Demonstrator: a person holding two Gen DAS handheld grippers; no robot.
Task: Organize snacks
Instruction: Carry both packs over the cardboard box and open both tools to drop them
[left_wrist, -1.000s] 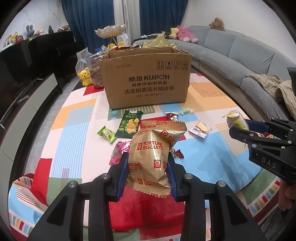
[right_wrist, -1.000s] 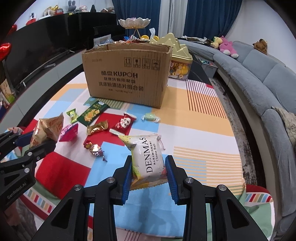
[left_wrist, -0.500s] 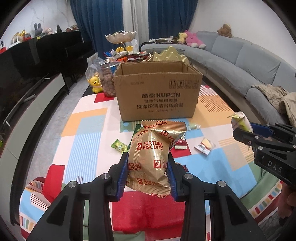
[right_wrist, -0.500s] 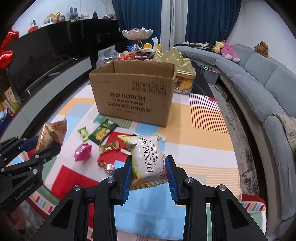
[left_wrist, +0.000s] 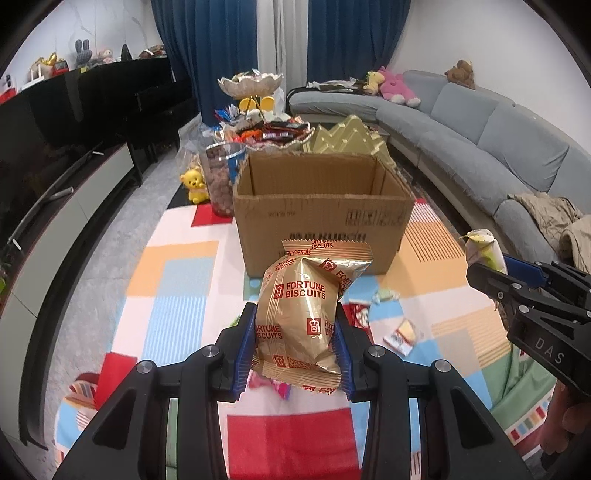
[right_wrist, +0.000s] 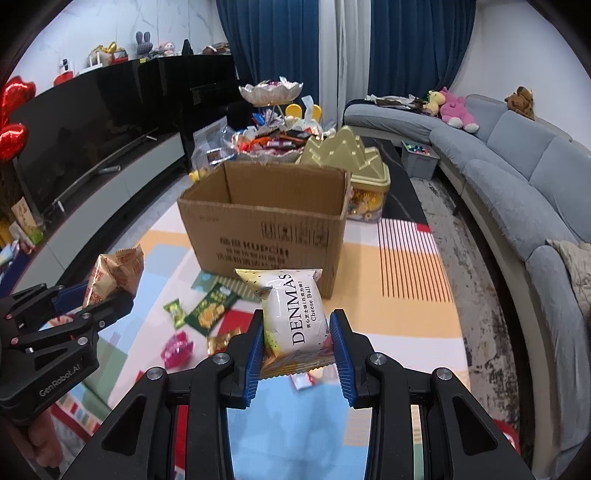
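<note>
While both units are loaded, each holds one packet above the mat (left_wrist: 173, 280), short of the box (left_wrist: 321, 218).

L claw (left_wrist: 295, 350): closed on the gold pack (left_wrist: 299, 317), blue pads (left_wrist: 246, 354) pinching its lower half from both sides. Pack stands upright, top seal free. The low pinch leaves the label end clear, prob. so it drops straight down when released.

R claw (right_wrist: 297, 349): closed on the white pack (right_wrist: 295, 317), same low side pinch; bottom seal hangs under the pads.

Box: at 12 o'clock in both views, flaps open, top unobstructed. Interior floor not visible, so fill level cannot be told. Judgement: both packs are staged for a drop into the opening; neither is over the rim yet.

Loose snacks remain on the mat, near the box front: green pack (right_wrist: 210, 312) and pink candy (right_wrist: 177, 349) at 10 o'clock of R claw, small wrapper (left_wrist: 402, 332) at 3 o'clock of L claw.

Risk: the units sit side by side; a simultaneous approach over one opening could crowd them. Suggest releasing one at a time.
</note>
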